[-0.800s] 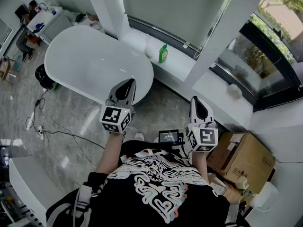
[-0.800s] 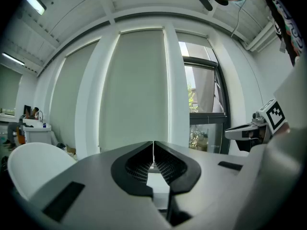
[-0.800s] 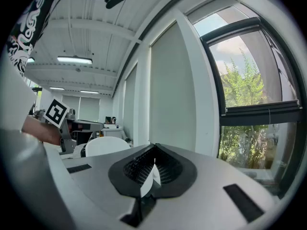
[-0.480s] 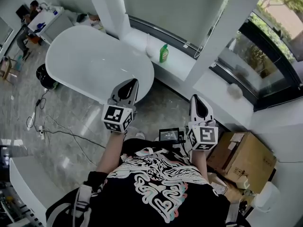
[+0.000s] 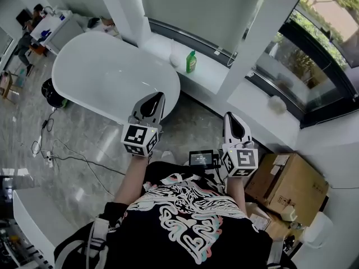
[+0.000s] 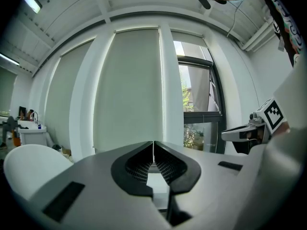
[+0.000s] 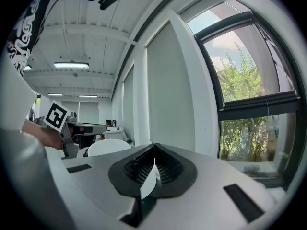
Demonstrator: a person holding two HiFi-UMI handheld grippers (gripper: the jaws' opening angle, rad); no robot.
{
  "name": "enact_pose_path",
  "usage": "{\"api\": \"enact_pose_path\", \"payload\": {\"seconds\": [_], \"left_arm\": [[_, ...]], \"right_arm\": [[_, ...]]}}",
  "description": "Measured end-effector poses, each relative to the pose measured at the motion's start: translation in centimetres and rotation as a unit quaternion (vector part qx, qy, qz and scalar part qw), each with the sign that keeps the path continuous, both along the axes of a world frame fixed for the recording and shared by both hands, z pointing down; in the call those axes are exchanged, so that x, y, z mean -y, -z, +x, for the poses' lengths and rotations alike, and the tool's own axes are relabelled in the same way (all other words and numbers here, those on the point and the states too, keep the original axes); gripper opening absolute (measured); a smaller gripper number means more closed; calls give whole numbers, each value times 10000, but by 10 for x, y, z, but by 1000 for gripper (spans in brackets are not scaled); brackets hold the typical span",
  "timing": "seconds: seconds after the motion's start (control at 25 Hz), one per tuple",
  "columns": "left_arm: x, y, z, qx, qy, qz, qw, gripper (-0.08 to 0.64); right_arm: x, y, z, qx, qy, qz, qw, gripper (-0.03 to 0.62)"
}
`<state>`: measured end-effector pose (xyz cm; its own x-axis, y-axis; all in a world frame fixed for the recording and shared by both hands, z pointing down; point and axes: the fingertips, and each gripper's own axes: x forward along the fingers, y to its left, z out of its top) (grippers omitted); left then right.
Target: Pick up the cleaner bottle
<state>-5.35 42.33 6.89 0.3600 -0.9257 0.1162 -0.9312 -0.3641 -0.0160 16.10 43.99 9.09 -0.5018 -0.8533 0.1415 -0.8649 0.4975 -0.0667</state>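
The cleaner bottle (image 5: 191, 62) is green and stands upright on the white window ledge (image 5: 216, 74), just beyond the bathtub's far end. My left gripper (image 5: 155, 96) hovers over the tub's near rim and points toward the ledge, well short of the bottle. Its jaws (image 6: 153, 143) are shut with nothing between them. My right gripper (image 5: 230, 116) is level with it to the right, above the floor by the ledge. It is shut too (image 7: 155, 146) and empty. The bottle shows in neither gripper view.
A white oval bathtub (image 5: 106, 74) fills the upper left. A white pillar (image 5: 255, 35) rises right of the bottle. A cardboard box (image 5: 291, 186) sits at the lower right. Cables (image 5: 50, 150) trail on the grey floor at left. A person (image 5: 25, 35) sits at a far desk.
The left gripper has edged slightly up and right in the head view. The right gripper has barely moved. Both have stayed shut and empty.
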Motion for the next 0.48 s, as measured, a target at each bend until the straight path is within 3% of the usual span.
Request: {"api": "enact_pose_path", "payload": {"seconds": [0.48], "left_arm": [[26, -8, -3, 81, 43, -43, 9999, 23]], "right_arm": [[26, -4, -2, -112, 21, 14, 9999, 28]]}}
